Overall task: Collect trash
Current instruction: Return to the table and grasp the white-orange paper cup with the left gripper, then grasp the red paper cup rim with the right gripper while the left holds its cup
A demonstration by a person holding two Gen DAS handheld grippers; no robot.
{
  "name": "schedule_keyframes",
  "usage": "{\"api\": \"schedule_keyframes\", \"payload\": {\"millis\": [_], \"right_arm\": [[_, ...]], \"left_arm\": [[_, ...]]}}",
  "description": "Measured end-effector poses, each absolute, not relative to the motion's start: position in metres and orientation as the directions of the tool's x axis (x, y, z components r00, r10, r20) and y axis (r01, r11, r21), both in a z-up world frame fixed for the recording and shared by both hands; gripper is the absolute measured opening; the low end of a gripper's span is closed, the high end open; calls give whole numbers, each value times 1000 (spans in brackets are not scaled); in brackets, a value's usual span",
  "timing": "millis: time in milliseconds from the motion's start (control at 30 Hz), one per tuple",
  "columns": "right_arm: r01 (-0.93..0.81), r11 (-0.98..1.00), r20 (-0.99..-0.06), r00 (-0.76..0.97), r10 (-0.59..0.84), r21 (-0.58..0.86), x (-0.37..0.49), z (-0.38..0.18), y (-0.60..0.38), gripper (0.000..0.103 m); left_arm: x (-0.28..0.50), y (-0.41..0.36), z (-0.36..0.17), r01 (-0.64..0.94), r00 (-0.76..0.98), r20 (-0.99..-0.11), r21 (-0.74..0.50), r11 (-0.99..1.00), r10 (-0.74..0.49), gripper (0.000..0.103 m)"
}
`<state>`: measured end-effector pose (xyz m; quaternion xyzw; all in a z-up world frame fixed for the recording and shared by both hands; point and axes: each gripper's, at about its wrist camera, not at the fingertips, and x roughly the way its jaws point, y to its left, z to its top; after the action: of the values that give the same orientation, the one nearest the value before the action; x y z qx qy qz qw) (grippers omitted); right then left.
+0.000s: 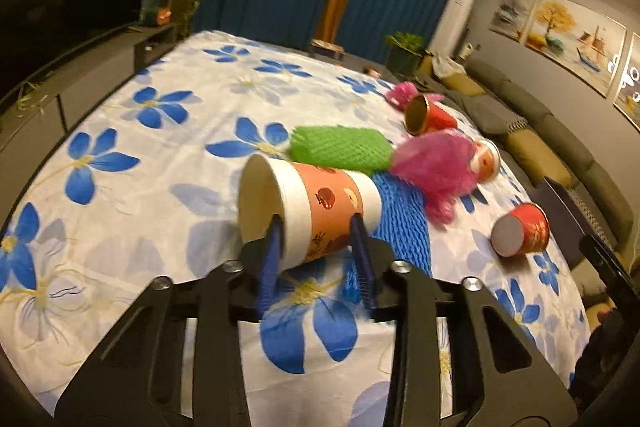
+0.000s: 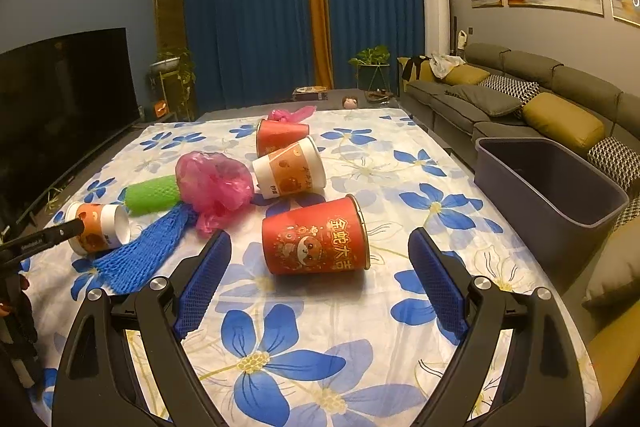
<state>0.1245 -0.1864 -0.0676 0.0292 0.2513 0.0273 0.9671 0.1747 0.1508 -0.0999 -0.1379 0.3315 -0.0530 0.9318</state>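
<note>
My left gripper (image 1: 316, 227) is clamped on the orange-and-white paper cup (image 1: 308, 215), one finger inside the open mouth and the other on the outside wall, so it's pinching the cup's side. The cup lies on its side on the tabletop (image 1: 168, 155), which has a white cloth w/ big blue flowers on it. Right behind it there's a green foam net sleeve (image 1: 340, 149), and a blue foam net (image 1: 404, 219) sits just beside/under the cup's base end. A crumpled pink plastic bag (image 1: 436, 167) is next to those, touching a second orange-and-white cup (image 2: 290, 169) that's also tipped over.

The right gripper (image 2: 320, 255) is wide open, not holding anything. A red cup (image 2: 316, 239) w/ gold lettering lies on its side just ahead of it, roughly between the two blue finger pads (image 2: 208, 279) but further out, pads not touching it afaict. Another red cup (image 2: 278, 137) is further back near a second bit of pink plastic (image 2: 290, 115).

Off the right edge of the tabletop there's a dark grey bin (image 2: 548, 183), btw the table and the sofa (image 2: 520, 95). Can't see inside it well, looks dark. Left-wrist view is a bit blurry.
</note>
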Motion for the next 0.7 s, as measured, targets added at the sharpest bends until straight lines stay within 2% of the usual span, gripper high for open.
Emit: {"api": "schedule_keyframes", "payload": {"millis": [67,200,600,700], "right_arm": [[-37,997,-486,871,67,70,125,-68,-187,87],[-32,997,-493,868,62,70,127,-71,-191,87],[-27,995,-510,857,71,93,153,-77,-218,87],[-63,989,-537,834,126,134,168,-85,-225,82]], "left_arm": [[175,149,-102,22,769,-606,-296,955,-205,14],[172,141,-101,52,769,-598,-291,955,-224,2],[131,98,-71,78,834,-522,-208,975,-178,2],[124,86,-68,96,834,-520,-195,976,-186,2]]}}
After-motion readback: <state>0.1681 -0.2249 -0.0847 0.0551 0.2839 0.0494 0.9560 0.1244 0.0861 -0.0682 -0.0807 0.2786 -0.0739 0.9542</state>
